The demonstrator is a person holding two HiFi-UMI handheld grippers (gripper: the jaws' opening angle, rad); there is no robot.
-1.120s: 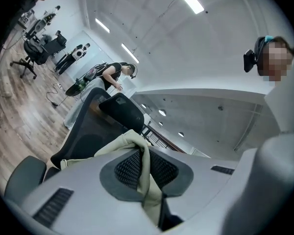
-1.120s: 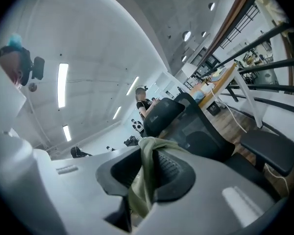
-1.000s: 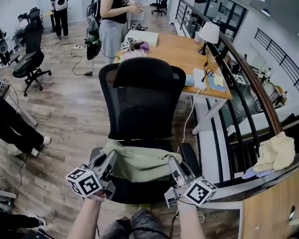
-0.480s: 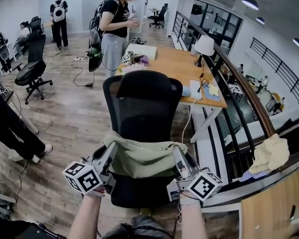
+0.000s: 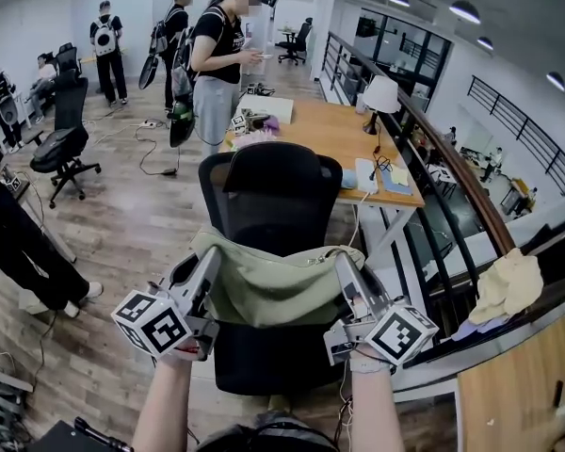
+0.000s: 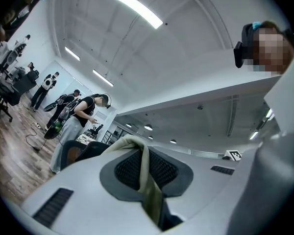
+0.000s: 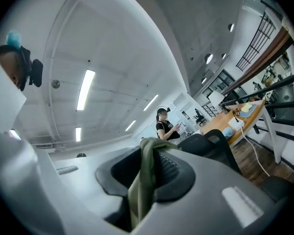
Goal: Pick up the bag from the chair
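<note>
An olive-green fabric bag [image 5: 275,285] hangs stretched between my two grippers, lifted clear above the seat of the black mesh office chair [image 5: 268,196]. My left gripper [image 5: 205,256] is shut on the bag's left edge, and the green fabric [image 6: 146,180] is pinched between its jaws in the left gripper view. My right gripper [image 5: 341,258] is shut on the bag's right edge; bunched green fabric [image 7: 143,177] fills its jaws in the right gripper view. The bag's middle sags in front of the chair's backrest.
A wooden desk [image 5: 331,132] with a lamp [image 5: 380,94] stands behind the chair. A person [image 5: 218,59] stands at the desk's far end; others stand farther back. Another black chair [image 5: 58,141] is at the left. A railing [image 5: 452,186] runs along the right.
Both grippers have risen with the bag, lifting it off the chair seat up to the height of the backrest. The fabric is now pulled wider between them.
</note>
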